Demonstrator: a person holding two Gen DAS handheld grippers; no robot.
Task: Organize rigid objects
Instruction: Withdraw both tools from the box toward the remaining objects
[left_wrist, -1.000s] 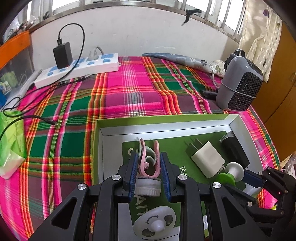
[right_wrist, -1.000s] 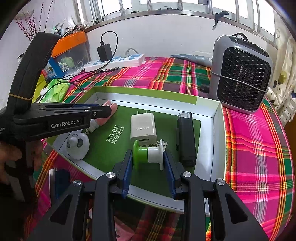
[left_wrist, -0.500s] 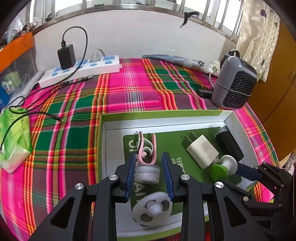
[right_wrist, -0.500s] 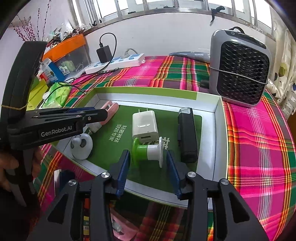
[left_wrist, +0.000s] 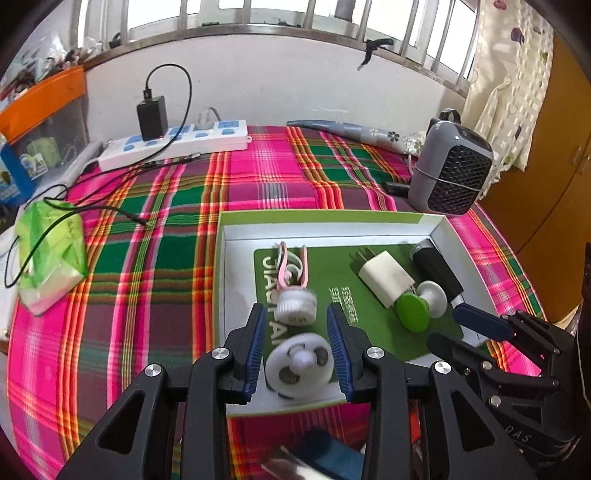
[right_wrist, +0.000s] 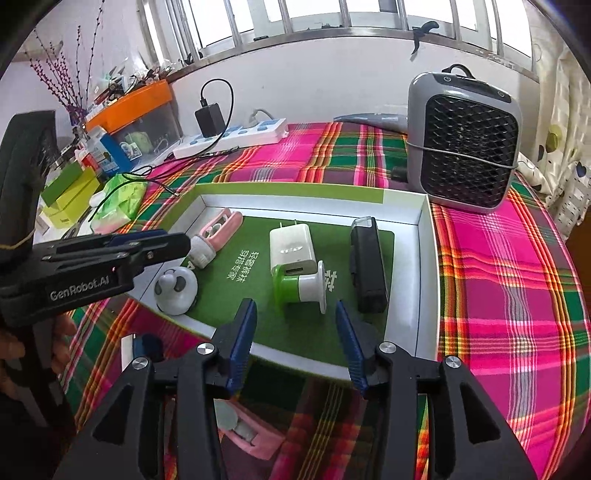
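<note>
A shallow white box (left_wrist: 332, 216) with a green liner lies on the plaid cloth. Inside it lie a pink clip with a white ribbed cap (left_wrist: 295, 306), a round white mini fan (left_wrist: 299, 363), a white charger (left_wrist: 386, 278), a green and white spool (right_wrist: 299, 288) and a black oblong device (right_wrist: 367, 269). My left gripper (left_wrist: 295, 312) hovers over the near left part of the box. Its jaws are opening, their pads apart from the white cap between the tips. My right gripper (right_wrist: 295, 310) is also opening, with the spool lying free just beyond its tips.
A grey heater (right_wrist: 461, 144) stands behind the box's right corner. A power strip (left_wrist: 177, 142) with a black adapter lies by the back wall, and a green tissue pack (left_wrist: 51, 254) and a cable lie at the left. A pink item (right_wrist: 251, 432) lies on the cloth near me.
Both grippers let go and widened: the left released the capped pink clip and drew back and up, and the right released the spool. Both items now rest in the box.
</note>
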